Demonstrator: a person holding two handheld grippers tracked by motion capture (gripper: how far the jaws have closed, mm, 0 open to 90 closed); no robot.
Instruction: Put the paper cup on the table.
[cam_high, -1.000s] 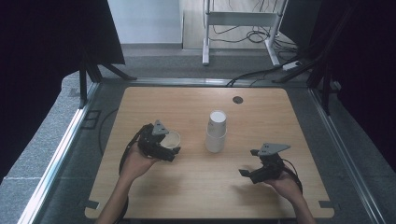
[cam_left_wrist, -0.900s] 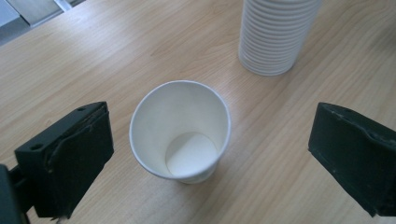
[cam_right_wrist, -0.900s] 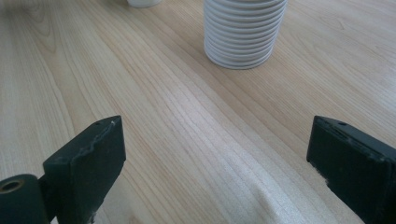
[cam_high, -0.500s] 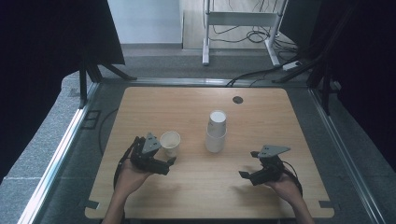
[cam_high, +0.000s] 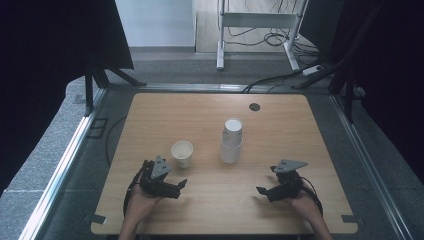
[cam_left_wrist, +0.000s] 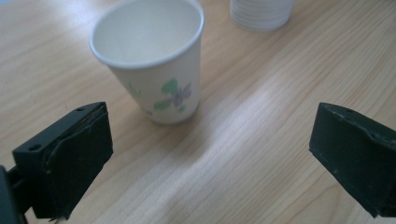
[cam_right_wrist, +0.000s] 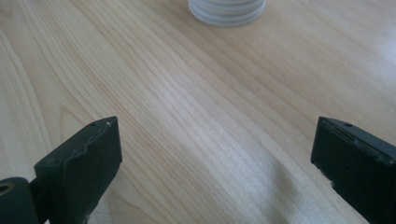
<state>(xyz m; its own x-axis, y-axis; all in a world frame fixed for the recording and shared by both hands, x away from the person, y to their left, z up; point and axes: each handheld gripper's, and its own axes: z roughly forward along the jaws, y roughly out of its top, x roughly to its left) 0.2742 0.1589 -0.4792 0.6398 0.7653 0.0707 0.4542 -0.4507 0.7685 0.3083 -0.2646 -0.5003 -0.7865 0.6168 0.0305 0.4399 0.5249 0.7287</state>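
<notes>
A: Okay, quick pass. Where's the single paper cup (cam_high: 181, 152)?

B: Upright on the wooden table (cam_high: 200, 215), left of centre, mouth up, flower print on its side. The left gripper (cam_high: 176, 185) sits just short of it on the person's side, jaws spread wide, nothing between them. The left gripper view has the cup (cam_left_wrist: 152, 60) beyond the jaw tips, not touching either.

A: So released?

B: Yes, a second ago the left gripper was right at the cup; now it's pulled back toward the near edge and lower, and the cup stands alone.

A: Right gripper (cam_high: 267, 192)?

B: Near the right front of the table, jaws wide apart, they've just been opening a bit more, only bare wood between them. Hand barely shifted.

A: Stack of cups (cam_high: 232, 141)?

B: Mid-table, upside down, just right of the single cup, apart from it. Its base edge shows at the top of the right gripper view (cam_right_wrist: 227, 10).

A: Anything else?

B: Small dark disc (cam_high: 254, 106) at the far side of the table.
</notes>
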